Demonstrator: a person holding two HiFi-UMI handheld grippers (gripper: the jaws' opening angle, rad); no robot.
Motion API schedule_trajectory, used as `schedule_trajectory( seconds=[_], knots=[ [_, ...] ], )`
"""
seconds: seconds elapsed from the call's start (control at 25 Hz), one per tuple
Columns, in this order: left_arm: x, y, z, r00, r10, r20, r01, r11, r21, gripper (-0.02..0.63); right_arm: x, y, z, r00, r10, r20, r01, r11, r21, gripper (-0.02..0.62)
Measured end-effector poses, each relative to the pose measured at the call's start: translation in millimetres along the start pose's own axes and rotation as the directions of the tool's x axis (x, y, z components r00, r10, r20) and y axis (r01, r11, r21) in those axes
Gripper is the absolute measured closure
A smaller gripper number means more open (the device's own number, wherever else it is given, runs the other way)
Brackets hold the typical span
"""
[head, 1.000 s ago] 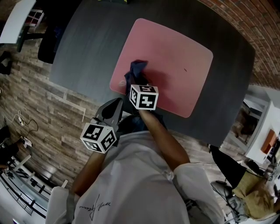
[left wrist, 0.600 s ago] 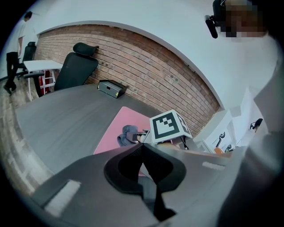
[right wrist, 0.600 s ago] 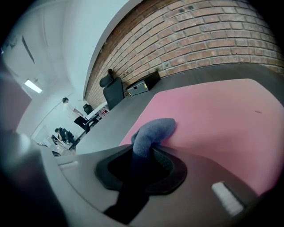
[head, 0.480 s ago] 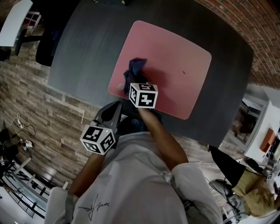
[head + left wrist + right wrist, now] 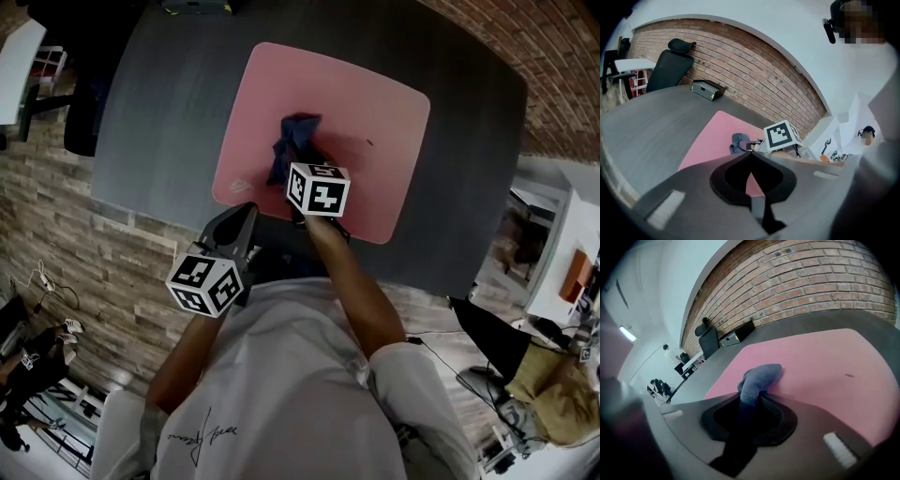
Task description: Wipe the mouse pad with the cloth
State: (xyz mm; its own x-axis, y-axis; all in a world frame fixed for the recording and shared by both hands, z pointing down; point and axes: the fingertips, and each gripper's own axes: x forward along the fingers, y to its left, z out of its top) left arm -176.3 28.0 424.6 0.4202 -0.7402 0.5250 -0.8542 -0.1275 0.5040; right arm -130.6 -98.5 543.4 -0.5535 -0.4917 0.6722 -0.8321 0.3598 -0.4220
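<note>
1. Seen from the head view, a pink mouse pad [image 5: 375, 112] lies on a dark grey table [image 5: 159, 112] in the upper middle of the frame. Its long axis runs left to right, with the right end tilted slightly down.
2. A bunched dark blue cloth [image 5: 292, 141] sits on the pad, left of the pad's centre and nearer its lower edge.
3. The right gripper [image 5: 298, 171] comes up from the bottom of the frame, just below the cloth. In the right gripper view its jaws are clamped on the cloth [image 5: 757, 378], with a tail of fabric running back between them. The bunched end presses on the pad [image 5: 825, 362].
4. The left gripper [image 5: 244, 216] hangs at the table's near edge, lower left of the pad. It is apart from the cloth and touches neither cloth nor pad. In the left gripper view its jaws [image 5: 751, 161] are together with nothing between them.
5. Most of the bare pad lies to the right of the cloth and above it in the head view. A small dark speck [image 5: 368, 142] sits just to the cloth's right.
6. Judgement: the next stroke probably runs right along the pad's long axis. The right gripper holds the cloth and is the nearer one, so it would make that stroke.
</note>
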Motion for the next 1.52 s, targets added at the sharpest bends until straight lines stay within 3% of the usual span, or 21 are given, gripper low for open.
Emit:
schedule_trajectory(
  seconds=[0.52, 1.52],
  knots=[
    [44, -52, -1, 0.997, -0.037, -0.061, 0.042, 0.995, 0.087, 0.6, -22, -50, 11, 0.999, -0.004, 0.04, 0.001, 0.998, 0.067, 0.518],
    [89, -118, -18, 0.991, -0.059, -0.118, 0.077, 0.985, 0.157, 0.603, -63, -111, 11, 0.999, 0.014, 0.052, -0.02, 0.992, 0.121, 0.518]
  ],
)
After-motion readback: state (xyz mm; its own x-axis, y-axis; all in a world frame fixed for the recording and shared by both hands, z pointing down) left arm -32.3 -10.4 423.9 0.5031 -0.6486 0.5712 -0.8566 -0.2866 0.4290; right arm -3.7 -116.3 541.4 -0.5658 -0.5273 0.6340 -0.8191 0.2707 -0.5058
